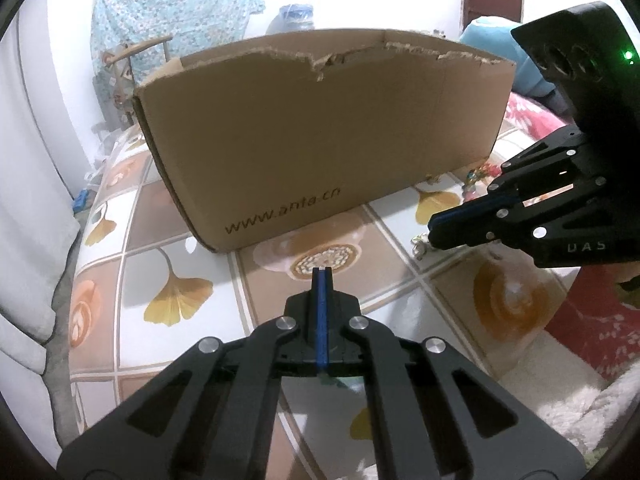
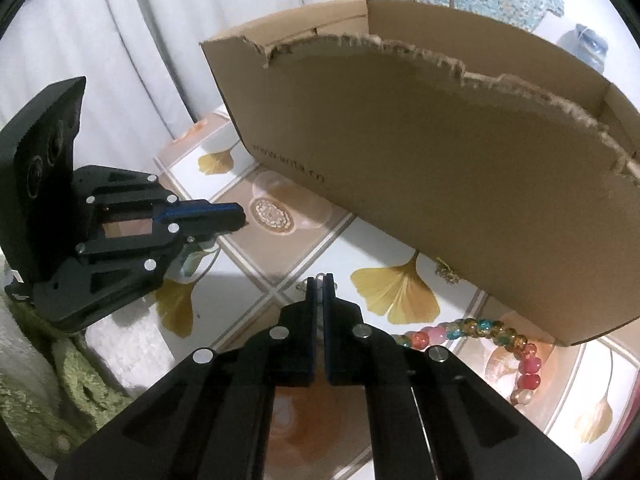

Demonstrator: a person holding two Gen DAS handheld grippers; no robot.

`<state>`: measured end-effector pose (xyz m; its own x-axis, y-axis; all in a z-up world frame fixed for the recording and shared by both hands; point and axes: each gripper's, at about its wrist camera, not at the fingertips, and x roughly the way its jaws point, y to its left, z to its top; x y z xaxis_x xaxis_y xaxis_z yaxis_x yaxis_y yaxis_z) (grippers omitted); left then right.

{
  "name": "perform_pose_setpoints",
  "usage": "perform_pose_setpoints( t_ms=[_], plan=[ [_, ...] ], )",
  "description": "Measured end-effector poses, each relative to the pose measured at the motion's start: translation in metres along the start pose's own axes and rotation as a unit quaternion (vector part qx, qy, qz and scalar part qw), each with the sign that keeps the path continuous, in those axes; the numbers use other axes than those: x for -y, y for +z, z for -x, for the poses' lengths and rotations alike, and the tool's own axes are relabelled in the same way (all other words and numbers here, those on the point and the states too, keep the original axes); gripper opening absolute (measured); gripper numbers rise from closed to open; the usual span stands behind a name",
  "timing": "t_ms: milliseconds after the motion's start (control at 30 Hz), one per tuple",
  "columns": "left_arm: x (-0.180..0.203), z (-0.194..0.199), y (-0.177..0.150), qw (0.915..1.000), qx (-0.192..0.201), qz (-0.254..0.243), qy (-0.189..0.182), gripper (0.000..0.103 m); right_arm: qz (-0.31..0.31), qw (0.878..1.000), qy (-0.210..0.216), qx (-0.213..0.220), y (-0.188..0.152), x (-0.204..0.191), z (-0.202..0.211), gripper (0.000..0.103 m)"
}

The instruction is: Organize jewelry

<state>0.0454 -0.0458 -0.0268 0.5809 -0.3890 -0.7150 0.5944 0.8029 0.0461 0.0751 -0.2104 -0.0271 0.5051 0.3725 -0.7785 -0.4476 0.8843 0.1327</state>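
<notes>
Now mid-pickup: right gripper clenched on a small silver piece at lower centre; left gripper clenched, empty. Bead bracelet lies lower right beside box. Next: lift into box.

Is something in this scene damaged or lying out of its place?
Yes. The cardboard box has a ragged, torn top edge on its near wall. The beaded bracelet lies outside it on the patterned cloth, against the box corner.
</notes>
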Motion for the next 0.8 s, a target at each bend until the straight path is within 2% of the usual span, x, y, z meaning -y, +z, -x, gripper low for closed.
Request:
perform_pose_setpoints(
  t_ms=[133,267,333,367,400,433,500,800],
  plan=[
    [0.003,0.004,0.001,1.0000,0.007,-0.006,-0.001,0.000,-0.001,1.000,-0.001,0.008,0.001,-0.001,0.005,0.003],
    [0.001,0.006,0.001,0.9999,-0.005,-0.003,-0.010,0.000,-0.006,1.000,0.006,0.003,0.001,-0.001,0.008,0.004],
    [-0.002,0.009,0.001,0.9999,-0.005,0.003,-0.016,0.000,-0.008,1.000,0.009,0.002,0.001,-0.002,0.007,0.011],
    [-0.003,0.010,0.001,0.9998,-0.005,0.005,-0.018,0.001,-0.010,1.000,0.010,0.002,0.001,-0.002,0.008,0.022],
    [-0.004,0.012,0.001,0.9997,-0.008,0.008,-0.020,0.007,-0.012,1.000,0.010,0.006,0.001,-0.002,0.010,0.032],
    [-0.005,0.013,0.001,0.9997,-0.009,0.011,-0.020,0.016,-0.012,1.000,0.011,0.008,0.001,-0.003,0.010,0.034],
    [-0.007,0.016,0.000,0.9997,-0.008,0.016,-0.019,0.021,-0.016,1.000,0.014,0.011,0.001,-0.004,0.012,0.034],
    [-0.016,0.012,-0.001,0.9989,-0.021,0.034,-0.024,0.023,-0.039,0.999,0.014,0.013,-0.002,-0.005,0.010,0.034]
  ],
)
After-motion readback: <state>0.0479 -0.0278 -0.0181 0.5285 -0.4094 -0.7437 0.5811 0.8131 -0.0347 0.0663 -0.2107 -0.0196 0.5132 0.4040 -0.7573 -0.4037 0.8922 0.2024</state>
